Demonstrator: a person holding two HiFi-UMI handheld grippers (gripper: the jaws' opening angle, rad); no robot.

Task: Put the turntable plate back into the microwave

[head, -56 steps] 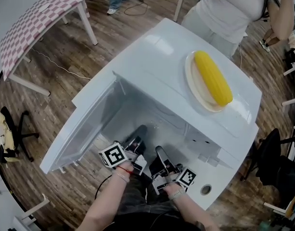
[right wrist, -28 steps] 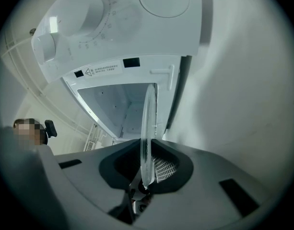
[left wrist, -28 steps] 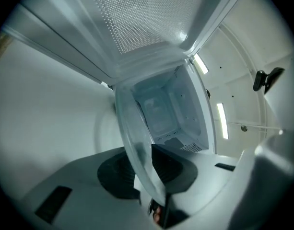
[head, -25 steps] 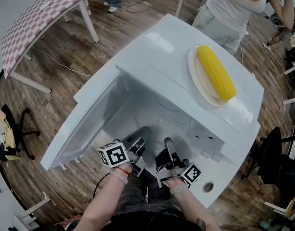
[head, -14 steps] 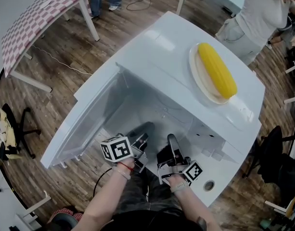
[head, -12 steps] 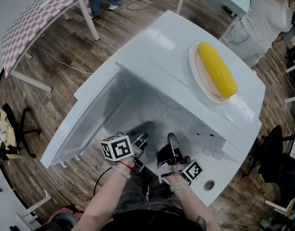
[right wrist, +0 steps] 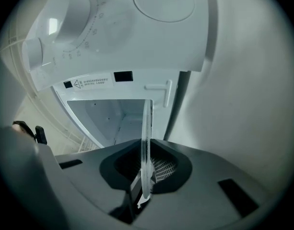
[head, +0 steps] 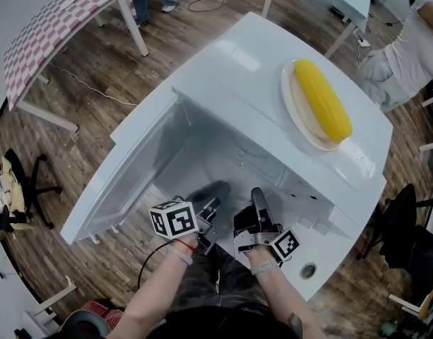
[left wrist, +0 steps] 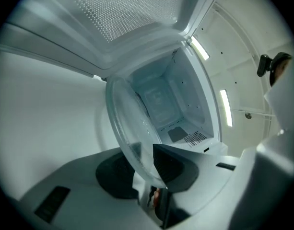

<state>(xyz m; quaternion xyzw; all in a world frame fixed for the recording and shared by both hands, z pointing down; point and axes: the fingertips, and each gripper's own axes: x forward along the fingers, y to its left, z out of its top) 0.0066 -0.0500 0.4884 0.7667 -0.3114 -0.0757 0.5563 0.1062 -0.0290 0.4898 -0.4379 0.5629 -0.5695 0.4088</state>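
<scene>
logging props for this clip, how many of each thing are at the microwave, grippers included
microwave: 1
glass turntable plate: 1
white plate: 1
corn cob: 1
grippers: 2, the left gripper and the right gripper, both shut on the glass turntable plate
total: 6

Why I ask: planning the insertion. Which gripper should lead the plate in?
Probably left. Both clamp the glass plate, but the left gripper looks straight into the cavity; the right gripper mostly faces the control panel.
</scene>
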